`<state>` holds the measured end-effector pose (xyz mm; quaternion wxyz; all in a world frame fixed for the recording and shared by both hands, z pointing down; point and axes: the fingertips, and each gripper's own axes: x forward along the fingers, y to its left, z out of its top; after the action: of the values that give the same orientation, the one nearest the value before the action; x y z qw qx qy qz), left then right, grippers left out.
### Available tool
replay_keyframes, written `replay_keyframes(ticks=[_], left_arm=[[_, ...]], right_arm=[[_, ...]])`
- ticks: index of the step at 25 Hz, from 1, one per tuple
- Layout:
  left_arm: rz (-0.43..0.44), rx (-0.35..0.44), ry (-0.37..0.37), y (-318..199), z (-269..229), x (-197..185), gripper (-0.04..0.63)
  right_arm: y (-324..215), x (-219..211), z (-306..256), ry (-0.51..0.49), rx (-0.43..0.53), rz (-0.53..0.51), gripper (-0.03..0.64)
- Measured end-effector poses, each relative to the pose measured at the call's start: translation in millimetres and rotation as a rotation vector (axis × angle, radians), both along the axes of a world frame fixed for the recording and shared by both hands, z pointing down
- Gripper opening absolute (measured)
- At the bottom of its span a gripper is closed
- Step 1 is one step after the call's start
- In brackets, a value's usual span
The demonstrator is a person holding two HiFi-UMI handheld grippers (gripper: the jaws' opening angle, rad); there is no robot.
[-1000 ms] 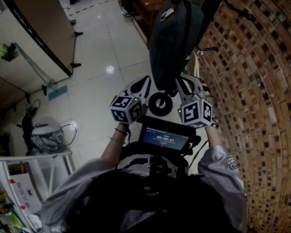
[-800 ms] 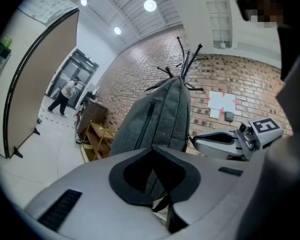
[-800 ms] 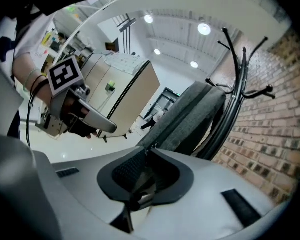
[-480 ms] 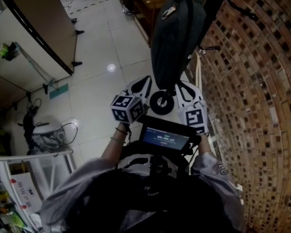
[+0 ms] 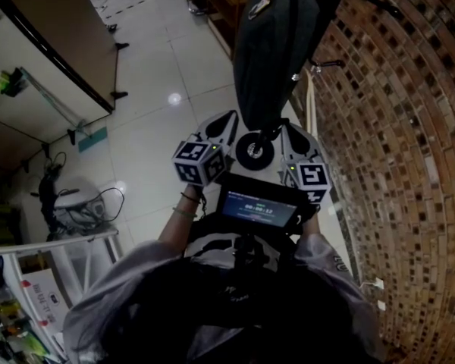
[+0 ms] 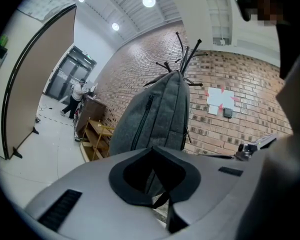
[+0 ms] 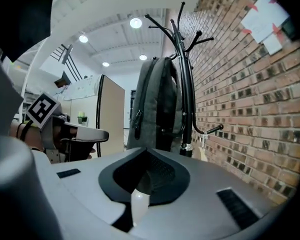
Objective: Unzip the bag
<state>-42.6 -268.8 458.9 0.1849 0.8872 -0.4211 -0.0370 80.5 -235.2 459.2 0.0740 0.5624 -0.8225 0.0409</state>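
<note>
Facing the hanging bag (image 5: 273, 51)
Holds left gripper (image 5: 229, 120) closed, empty, just below bag; right gripper (image 5: 288, 131) alongside, jaws just closing together on nothing.

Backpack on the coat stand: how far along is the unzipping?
Nothing looks done: the backpack hangs on the coat stand, its front zipper closed as far as shows. In hand: the left claw and right claw are held short of it, both empty; the right claw's jaws have just been closing on nothing. Still to do: grip the zipper and draw it open.
</note>
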Motion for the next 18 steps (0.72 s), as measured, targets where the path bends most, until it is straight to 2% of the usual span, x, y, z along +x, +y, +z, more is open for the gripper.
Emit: replay_keyframes(ticks=[5,18], left_arm=[[0.001,0.004,-0.002,-0.7,-0.9,1.5,0.008],[0.006,0.008,-0.005,3.6,-2.3,4.1,0.008]], right_arm=[[-0.8,2.0,-4.1,-0.047,0.009,0.016,0.008],[0.6,4.2,-7.3,-0.037,0.015,0.016,0.008]])
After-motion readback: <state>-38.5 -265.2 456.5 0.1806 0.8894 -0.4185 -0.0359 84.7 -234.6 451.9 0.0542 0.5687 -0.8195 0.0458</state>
